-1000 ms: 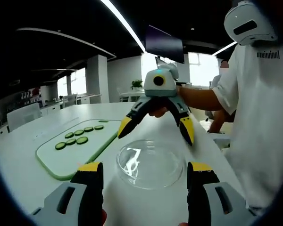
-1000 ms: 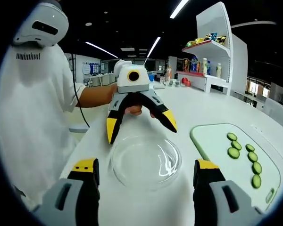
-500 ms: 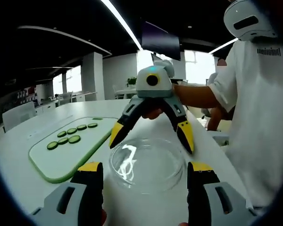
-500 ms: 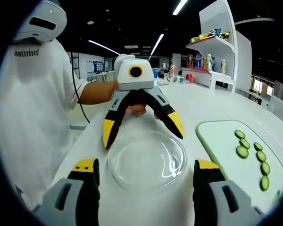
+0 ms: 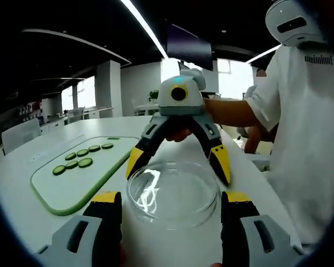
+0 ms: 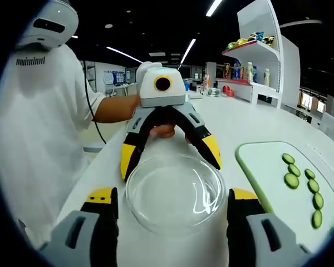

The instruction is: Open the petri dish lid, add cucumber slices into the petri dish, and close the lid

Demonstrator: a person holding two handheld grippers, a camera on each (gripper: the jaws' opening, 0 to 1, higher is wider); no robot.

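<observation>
A clear, lidded petri dish [image 5: 172, 192] [image 6: 175, 192] sits on the white table [image 5: 22, 211]. My left gripper [image 5: 170, 196] is open, its yellow-tipped jaws standing on either side of the dish's near rim. From the opposite side, my right gripper [image 5: 178, 164] is also open and straddles the far rim. In the right gripper view the same holds mirrored: the right gripper [image 6: 172, 196] is open at the near rim and the left gripper [image 6: 170, 158] is spread over the far rim. Several cucumber slices [image 5: 80, 158] [image 6: 303, 181] lie on a green-edged cutting board [image 5: 72, 186] [image 6: 264, 172].
The person in a white shirt [image 5: 306, 139] [image 6: 39, 128] stands at the table's edge beside the dish. A white shelf [image 6: 250, 67] with bottles and packs stands beyond the table. Chairs [image 5: 22, 136] line the far side.
Both grippers have closed in on the dish from opposite sides, so it looks larger and sits between both pairs of jaws. The dish and the cucumber slices have not moved.
</observation>
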